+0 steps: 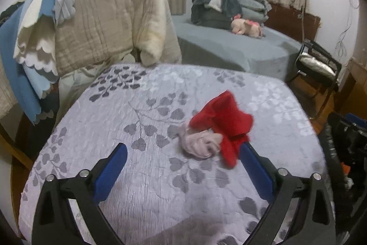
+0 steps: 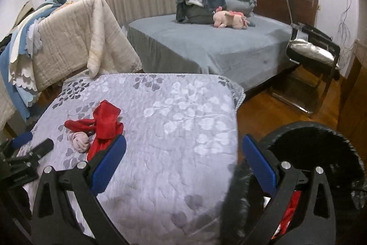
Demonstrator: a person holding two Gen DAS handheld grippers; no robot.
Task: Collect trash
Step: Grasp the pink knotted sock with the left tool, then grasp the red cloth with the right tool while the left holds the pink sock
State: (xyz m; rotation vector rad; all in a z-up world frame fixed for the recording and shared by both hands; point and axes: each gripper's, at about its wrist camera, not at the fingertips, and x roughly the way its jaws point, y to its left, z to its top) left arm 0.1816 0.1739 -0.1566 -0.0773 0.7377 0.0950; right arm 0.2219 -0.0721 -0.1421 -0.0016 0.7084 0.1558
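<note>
**Both grippers spread wide over the leaf-print quilt**

Left gripper (image 1: 183, 153) hangs low over the quilt (image 1: 142, 121) with its blue-padded fingers spread wide and nothing between them. Its right fingertip sits just beside, perhaps touching, the trailing end of a red cloth (image 1: 226, 121); the contact cannot be made out for sure. That red cloth lies crumpled on the quilt, and a small pale pink wad (image 1: 201, 142) rests against its near side, touching it.

Right gripper (image 2: 184, 146) is likewise released, fingers wide apart and empty. Its left finger hovers over the quilt (image 2: 174, 107) near the red cloth (image 2: 103, 123) and the pink wad (image 2: 80, 140), while its right finger reaches past the quilt's right edge, above a black bin (image 2: 321, 148) lined with a dark bag. Something red shows inside that bin, low beside the finger. From this view the left gripper (image 2: 34, 141) appears at the quilt's left edge, near the pink wad.

Beyond the quilt's far edge stands a bed (image 2: 206, 43) with a grey-blue cover, carrying a pink plush toy (image 2: 229, 18). A beige blanket (image 2: 68, 38) is draped over furniture off the quilt's far left corner.
</note>
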